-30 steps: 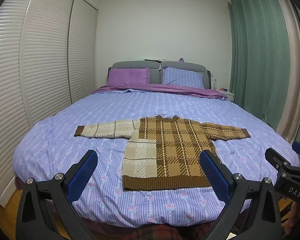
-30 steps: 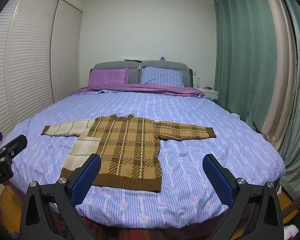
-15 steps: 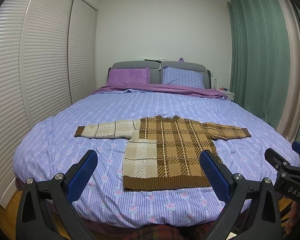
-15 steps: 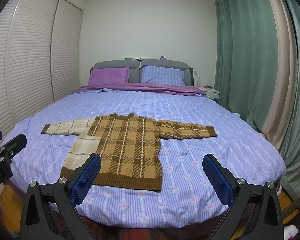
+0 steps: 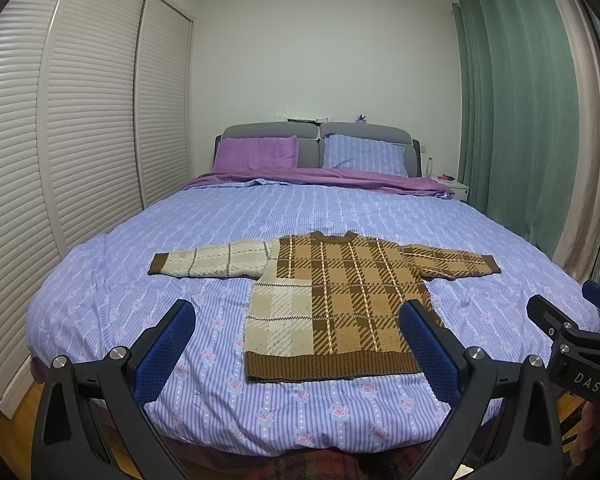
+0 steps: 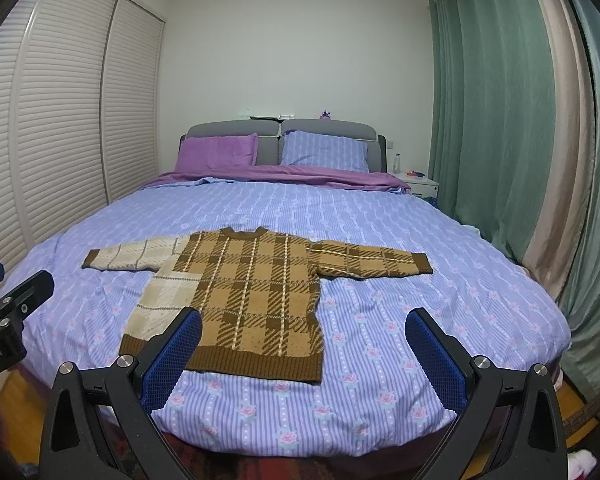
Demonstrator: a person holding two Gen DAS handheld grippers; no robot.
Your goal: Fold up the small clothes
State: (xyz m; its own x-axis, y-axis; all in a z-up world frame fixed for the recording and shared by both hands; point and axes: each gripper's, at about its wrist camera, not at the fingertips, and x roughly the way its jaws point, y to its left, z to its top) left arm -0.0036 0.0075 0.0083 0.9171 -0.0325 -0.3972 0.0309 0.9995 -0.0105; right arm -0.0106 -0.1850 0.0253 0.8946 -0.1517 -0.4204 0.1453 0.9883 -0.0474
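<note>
A small brown and cream plaid sweater (image 5: 340, 304) lies flat, face up, on the bed with both sleeves spread out; it also shows in the right wrist view (image 6: 244, 296). Its hem faces me near the bed's foot. My left gripper (image 5: 296, 340) is open and empty, held off the foot of the bed, short of the hem. My right gripper (image 6: 304, 348) is open and empty, level with it to the right. Each gripper shows at the edge of the other's view: the right one in the left wrist view (image 5: 572, 344), the left one in the right wrist view (image 6: 8, 320).
The bed has a blue striped floral cover (image 5: 300, 216), a purple pillow (image 5: 256, 154) and a blue pillow (image 5: 364, 156) at the grey headboard. White louvred wardrobe doors (image 5: 80, 120) stand left. Green curtains (image 5: 520, 100) and a white nightstand (image 6: 420, 184) stand right.
Both views have shifted very slightly; the sweater sits a touch lower in the right view. Both grippers stay open and empty.
</note>
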